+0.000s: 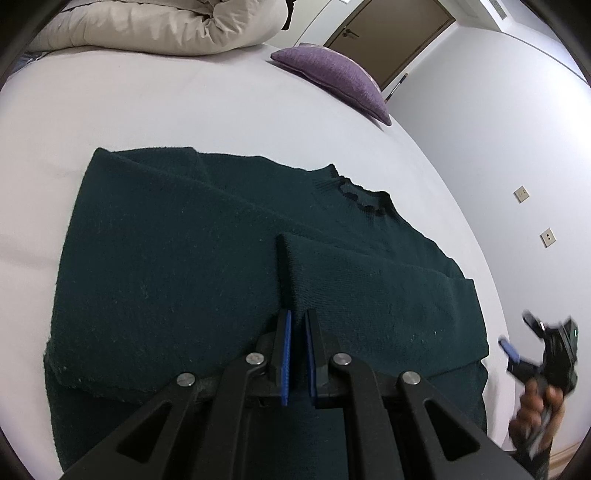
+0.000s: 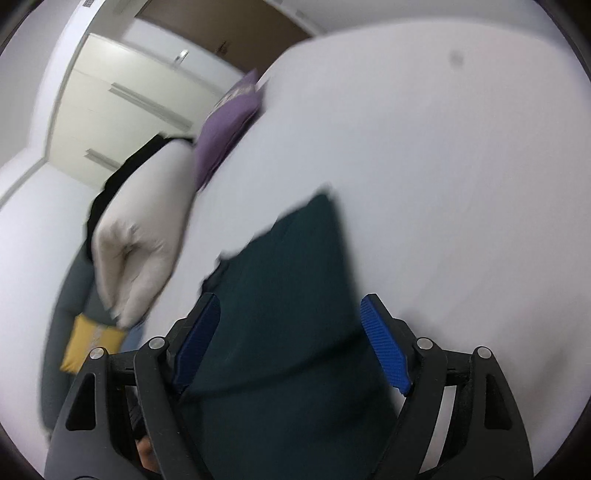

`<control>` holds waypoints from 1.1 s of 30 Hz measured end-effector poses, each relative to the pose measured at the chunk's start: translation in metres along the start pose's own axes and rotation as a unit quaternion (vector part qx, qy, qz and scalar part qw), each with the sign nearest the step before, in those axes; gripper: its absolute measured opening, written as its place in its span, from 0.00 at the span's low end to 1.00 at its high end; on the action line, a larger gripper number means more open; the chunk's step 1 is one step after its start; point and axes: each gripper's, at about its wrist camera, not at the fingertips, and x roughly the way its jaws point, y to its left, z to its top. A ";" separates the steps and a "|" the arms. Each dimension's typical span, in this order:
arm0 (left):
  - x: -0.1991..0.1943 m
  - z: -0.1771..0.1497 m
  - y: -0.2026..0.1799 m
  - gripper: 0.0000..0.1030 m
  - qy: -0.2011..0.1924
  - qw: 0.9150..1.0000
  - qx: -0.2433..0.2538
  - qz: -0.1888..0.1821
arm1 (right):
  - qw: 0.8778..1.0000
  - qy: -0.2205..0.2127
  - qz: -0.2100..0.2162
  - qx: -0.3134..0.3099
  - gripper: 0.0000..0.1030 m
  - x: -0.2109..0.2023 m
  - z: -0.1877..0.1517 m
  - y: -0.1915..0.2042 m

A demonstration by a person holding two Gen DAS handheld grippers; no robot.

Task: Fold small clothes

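The broad white-sheeted bed (image 1: 184, 110) fills most of both views. A rolled cream quilted duvet (image 1: 166, 26) lies along the upper left of the left wrist view, and a purple woven cushion (image 1: 332, 77) sits at upper centre near the bed's edge, below a brown door (image 1: 391, 33).

The dark green knitted sweater (image 1: 177, 251) lies flat on the bed across the centre and lower half of the left wrist view, its ribbed collar (image 1: 354, 192) toward the right of centre. One sleeve (image 1: 362, 291) is folded inward over the body, its cuff edge standing as a narrow ridge just above the claw.

The left gripper (image 1: 297, 321), at bottom centre, points down at the sweater, directly over it. Its blue-padded jaws are closed to a narrow slit. The sleeve's cuff edge runs down to the tips; whether fabric is pinched between them cannot be told.

The right gripper (image 2: 290, 308) in the blurred right wrist view has its jaws spread wide with nothing gripped; the sweater (image 2: 288, 295) lies beneath and between them, untouched by the pads. In the left wrist view it appears at lower right, off the bed's edge, carried by a hand (image 1: 539, 402) wrapped around its handle.
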 end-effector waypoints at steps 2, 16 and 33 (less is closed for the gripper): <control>0.001 0.001 -0.001 0.08 0.000 1.000 0.001 0.002 | 1.000 0.002 -0.019 -0.021 0.76 0.018 0.019 0.002; 0.010 0.008 -0.016 0.08 0.001 0.999 0.037 0.022 | 0.982 0.014 -0.124 -0.145 0.07 0.108 0.035 0.030; 0.009 0.005 0.001 0.08 -0.014 0.999 0.031 0.031 | 0.989 0.019 -0.097 -0.112 0.07 0.109 0.036 0.009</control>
